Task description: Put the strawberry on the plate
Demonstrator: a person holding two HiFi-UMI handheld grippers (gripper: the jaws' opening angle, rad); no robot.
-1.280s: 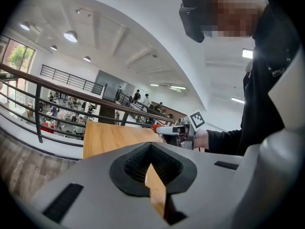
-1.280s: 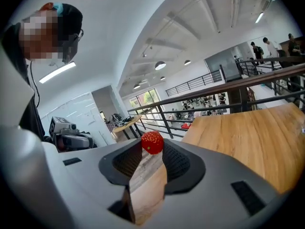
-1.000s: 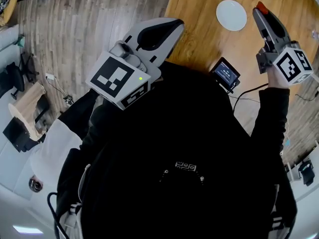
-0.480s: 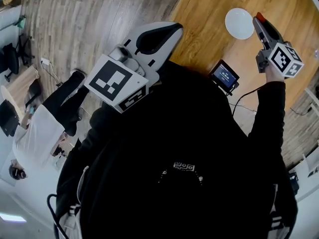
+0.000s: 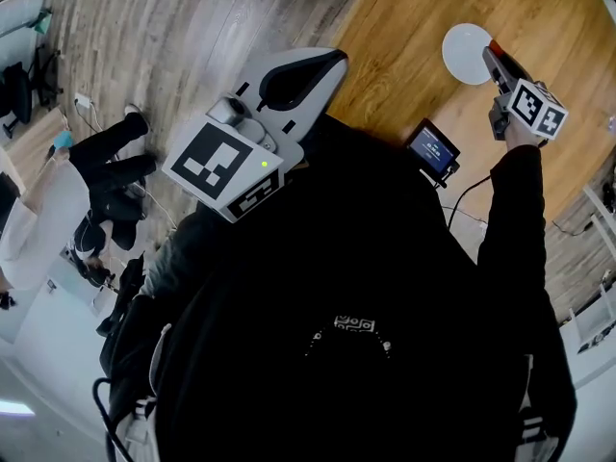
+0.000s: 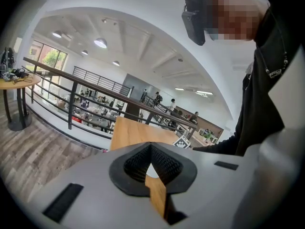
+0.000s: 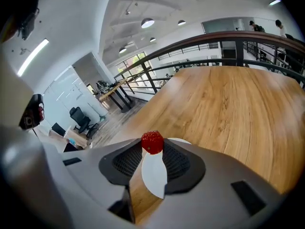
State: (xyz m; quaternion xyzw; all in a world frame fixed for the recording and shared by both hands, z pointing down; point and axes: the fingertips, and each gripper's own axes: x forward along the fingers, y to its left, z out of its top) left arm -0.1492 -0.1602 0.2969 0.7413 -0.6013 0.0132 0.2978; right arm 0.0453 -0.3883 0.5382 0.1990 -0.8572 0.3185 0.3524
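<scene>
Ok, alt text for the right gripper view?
The right gripper pinches a red strawberry at its jaw tips, with a white plate visible below between the jaws on a wooden table. A railing runs behind.

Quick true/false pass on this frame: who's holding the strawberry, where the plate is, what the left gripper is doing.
1. The right gripper grips the strawberry at its jaw tips. True.
2. The strawberry lies on the plate. False: it is clamped in the right gripper's jaws, not set down.
3. The plate is white and sits on the wooden table. True.
4. The left gripper carries a second strawberry. False: its jaws meet at the tips with nothing between them.
5. The plate already holds food. False: the parts in view are bare.
</scene>
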